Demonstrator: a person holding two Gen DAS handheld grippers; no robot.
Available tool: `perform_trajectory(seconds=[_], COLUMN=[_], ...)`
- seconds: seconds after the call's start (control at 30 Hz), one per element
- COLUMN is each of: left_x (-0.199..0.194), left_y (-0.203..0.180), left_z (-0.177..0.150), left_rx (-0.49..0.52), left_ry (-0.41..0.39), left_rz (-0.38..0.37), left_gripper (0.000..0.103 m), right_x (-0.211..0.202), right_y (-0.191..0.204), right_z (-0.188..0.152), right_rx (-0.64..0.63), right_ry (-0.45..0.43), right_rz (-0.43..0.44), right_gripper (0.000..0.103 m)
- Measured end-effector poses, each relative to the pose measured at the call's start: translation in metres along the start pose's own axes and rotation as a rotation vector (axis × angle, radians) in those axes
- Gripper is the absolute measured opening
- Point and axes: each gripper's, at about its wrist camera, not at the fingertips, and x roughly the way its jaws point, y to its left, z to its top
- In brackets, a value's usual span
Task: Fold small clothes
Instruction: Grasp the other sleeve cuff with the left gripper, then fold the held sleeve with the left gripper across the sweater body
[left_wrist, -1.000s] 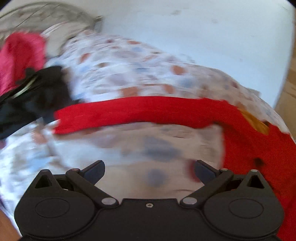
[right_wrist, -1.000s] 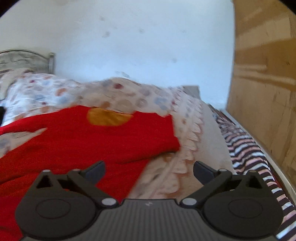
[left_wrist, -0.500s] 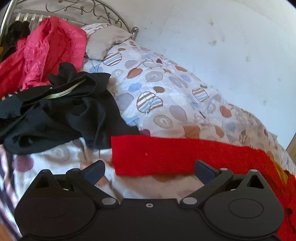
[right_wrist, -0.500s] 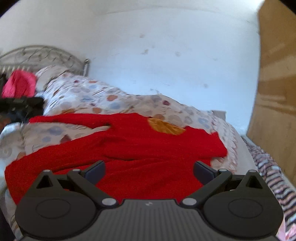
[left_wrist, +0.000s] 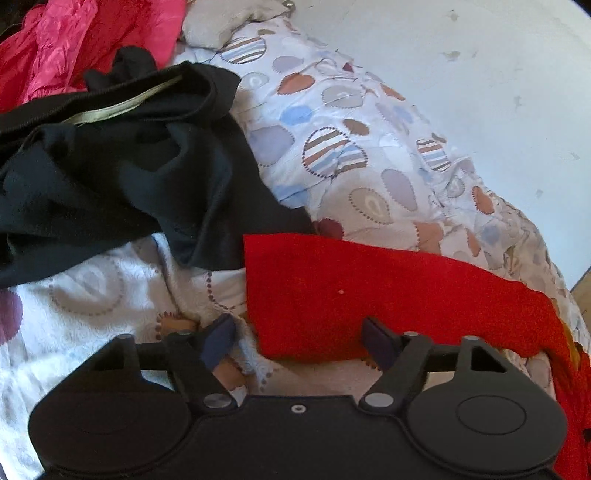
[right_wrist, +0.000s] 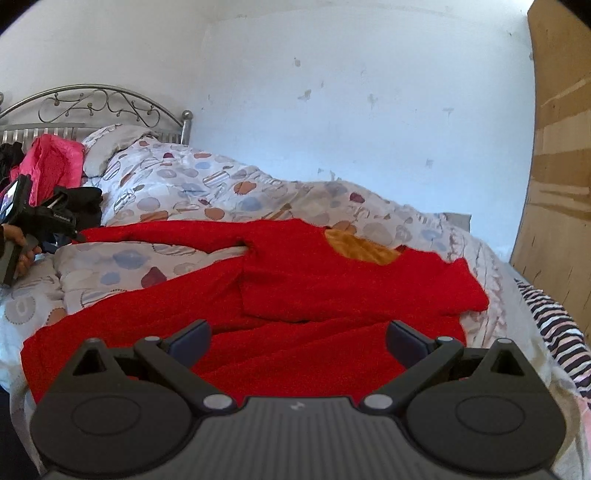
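A red sweater (right_wrist: 332, 295) with an orange collar patch (right_wrist: 364, 249) lies spread on the patterned duvet (right_wrist: 221, 184), one long sleeve stretched out to the left. The end of that sleeve (left_wrist: 332, 288) lies between the fingers of my left gripper (left_wrist: 299, 339). Its jaws are closing, but the pads stand clear of the cloth on both sides. In the right wrist view the left gripper (right_wrist: 40, 221) shows at the sleeve's tip, held by a hand. My right gripper (right_wrist: 295, 341) is open, low over the sweater's lower part, with nothing gripped.
A heap of black clothes (left_wrist: 110, 177) lies just left of the sleeve end, with a pink garment (left_wrist: 74, 44) behind it. A metal headboard (right_wrist: 99, 107) and pillow (right_wrist: 110, 144) stand at the far end, a wooden panel (right_wrist: 554, 166) on the right, and a striped sheet (right_wrist: 554, 325) along the bed's edge.
The left gripper has travelled left along the sleeve to its end and its jaws have narrowed. The right gripper has swung left and drawn back, bringing the whole sweater into view.
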Motion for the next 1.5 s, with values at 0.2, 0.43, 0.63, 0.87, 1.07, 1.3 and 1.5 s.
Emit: perform_trajectory(seconds=[0.2, 0.43, 0.63, 0.87, 1.07, 1.3, 1.5], left_x=[-0.005, -0.019, -0.041, -0.074, -0.109, -0.144, -0.166], left_y=[-0.008, -0.017, -0.048, -0.117, -0.204, -0.321, -0.389], left_z=[0.003, 0.013, 0.028, 0.050, 0.051, 0.020, -0.041], left_rx=[0.038, 0.078, 0.170, 0.350, 0.502, 0.706, 0.806], left_ry=[-0.039, -0.097, -0.171, -0.298, -0.385, -0.389, -0.328], left_rz=[0.058, 0.062, 0.031, -0.076, -0.228, -0.463, -0.683], left_gripper=[0.028, 0.001, 0.001, 0.000, 0.000, 0.000, 0.000], right_x=[0.001, -0.002, -0.006, -0.016, -0.026, -0.043, -0.056], right_y=[0.000, -0.001, -0.010, -0.025, -0.045, -0.067, -0.083], right_z=[0.000, -0.004, -0.007, -0.014, -0.024, -0.032, -0.045], right_rx=[-0.009, 0.007, 0.054, 0.129, 0.210, 0.258, 0.309], right_ry=[0.002, 0.004, -0.010, -0.042, -0.058, -0.085, -0.085], right_rz=[-0.005, -0.006, -0.006, -0.021, -0.049, -0.088, -0.143], right_gripper=[0.103, 0.103, 0.103, 0.103, 0.103, 0.103, 0.103])
